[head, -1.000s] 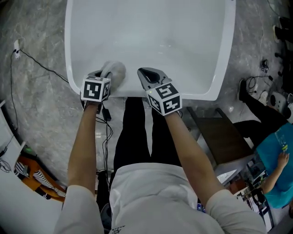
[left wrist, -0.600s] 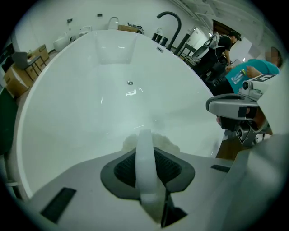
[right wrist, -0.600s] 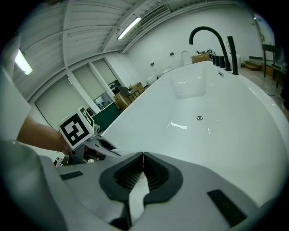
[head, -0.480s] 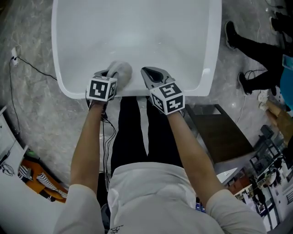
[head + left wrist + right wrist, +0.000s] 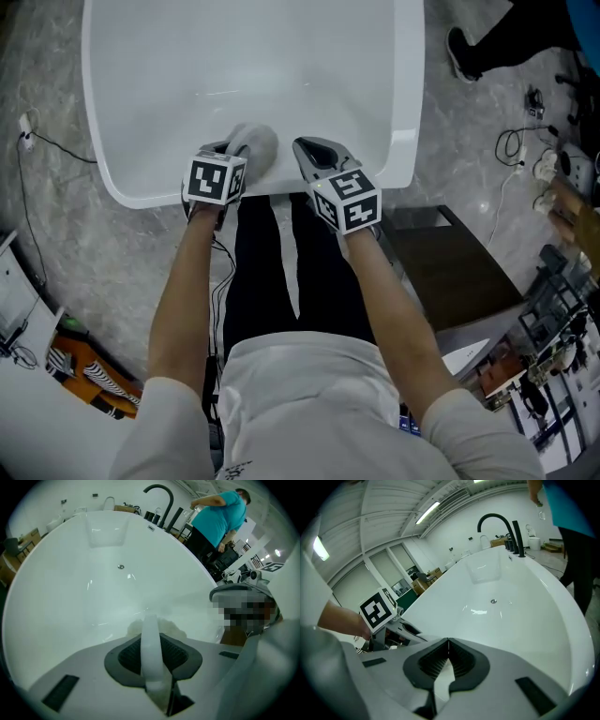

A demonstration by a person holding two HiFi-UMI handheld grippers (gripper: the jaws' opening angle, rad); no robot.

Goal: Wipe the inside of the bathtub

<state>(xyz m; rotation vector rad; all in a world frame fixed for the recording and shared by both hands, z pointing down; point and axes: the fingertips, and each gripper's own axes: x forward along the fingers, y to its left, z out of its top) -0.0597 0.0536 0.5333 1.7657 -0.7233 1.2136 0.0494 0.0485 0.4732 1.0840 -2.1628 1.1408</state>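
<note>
Fingers [image 5: 180,656] of the left gripper [image 5: 229,153] pinch a fluffy white cloth [image 5: 255,143] at the glossy white bathtub's [image 5: 281,56] near edge; the right gripper's [image 5: 315,153] fingers are pressed together, empty.

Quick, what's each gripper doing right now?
Left gripper: jaws closed on a white cloth.
Right gripper: jaws closed, nothing between them.

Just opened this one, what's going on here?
A person stands at the near end of a white bathtub with a gripper in each hand. The left gripper is shut on a pale cloth, held at the tub's near rim. The right gripper, jaws together and empty, hovers beside it.
</note>
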